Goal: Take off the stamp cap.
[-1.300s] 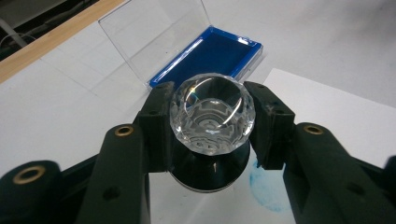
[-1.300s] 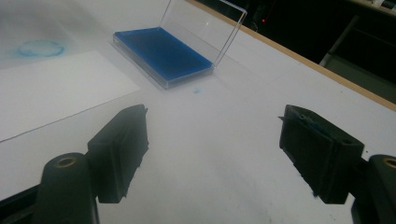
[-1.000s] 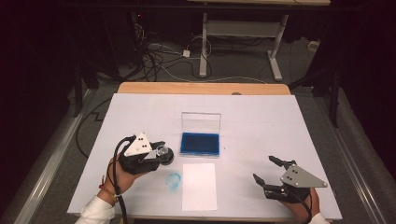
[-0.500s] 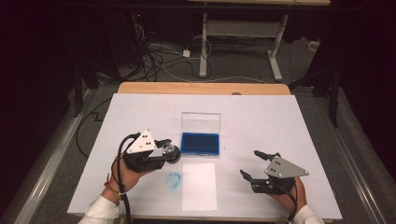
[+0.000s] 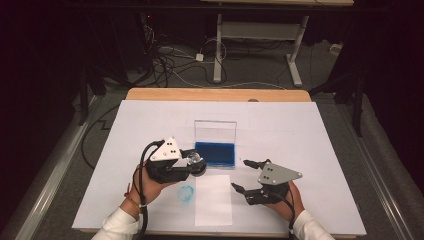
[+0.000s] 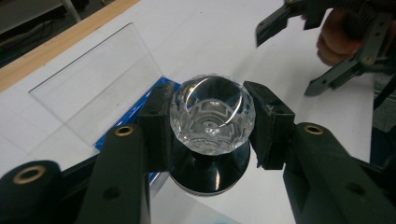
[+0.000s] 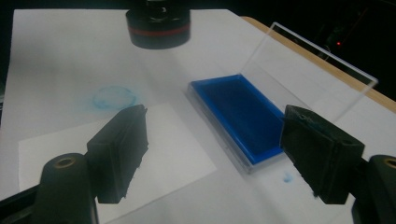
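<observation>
While the left gripper [image 5: 192,164] sits near table centre, its jaws are part closed and both pads press the faceted crystal head of a stamp [image 6: 211,115]. The stamp's black round base hangs below the pads, above the white table cover [image 5: 310,130]. In the high view the held stamp [image 5: 195,161] lies just at 9 o'clock of the ink pad case [image 5: 215,153], whose blue pad faces up and whose clear lid [image 5: 215,131] stands upright at the case's 12 o'clock edge.

Right gripper [image 5: 244,175]: jaws apart, nothing between them. They have just been closing a little, and no pad touches anything. It is at 4 o'clock of the case, near its corner, and is aimed toward the stamp.

A white paper sheet [image 5: 213,199] lies flat at 6 o'clock of the case. A round blue ink print [image 5: 186,193] marks the cover just at 9 o'clock of the sheet. A small blue spot [image 7: 287,178] shows beside the case in the right gripper view.
</observation>
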